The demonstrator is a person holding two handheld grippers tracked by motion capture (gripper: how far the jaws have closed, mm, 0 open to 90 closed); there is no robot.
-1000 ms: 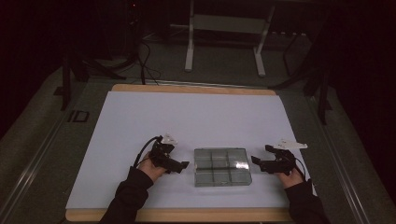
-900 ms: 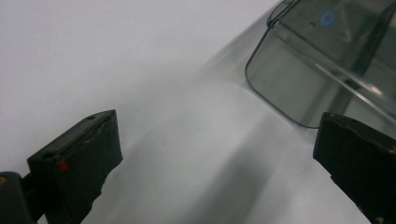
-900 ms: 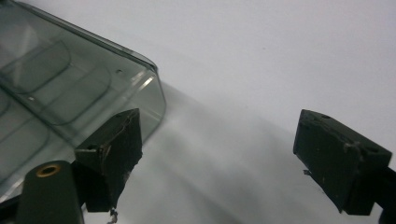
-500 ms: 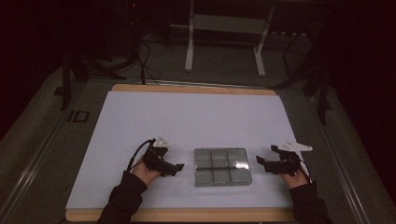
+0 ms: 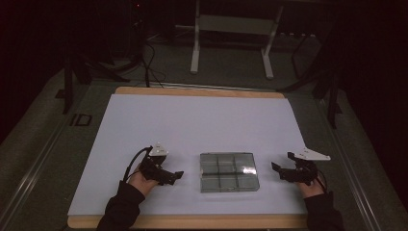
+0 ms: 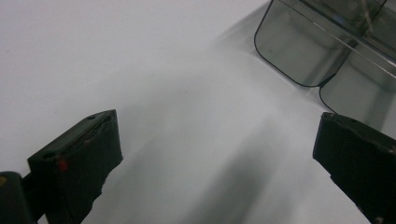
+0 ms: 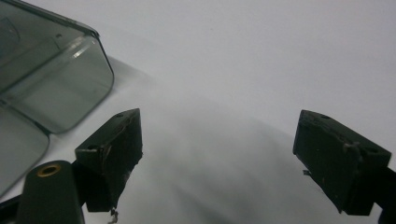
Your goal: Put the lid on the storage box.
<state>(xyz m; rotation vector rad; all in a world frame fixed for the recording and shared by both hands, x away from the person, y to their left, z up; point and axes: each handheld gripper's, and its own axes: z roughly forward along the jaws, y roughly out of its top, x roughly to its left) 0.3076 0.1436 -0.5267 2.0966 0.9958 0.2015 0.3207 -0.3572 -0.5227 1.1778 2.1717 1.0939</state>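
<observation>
Left tongs [image 5: 179, 175] wide | right tongs [image 5: 276, 169] wide | compartment box [image 5: 228, 172] between, apart, empty

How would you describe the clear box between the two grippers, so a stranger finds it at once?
On the white table, look near the front edge, between the left gripper and the right gripper. There lies a flat, smoky transparent box, divided into six compartments.

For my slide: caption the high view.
Two open grippers, left and right, flank a clear compartment box on the white table.
</observation>
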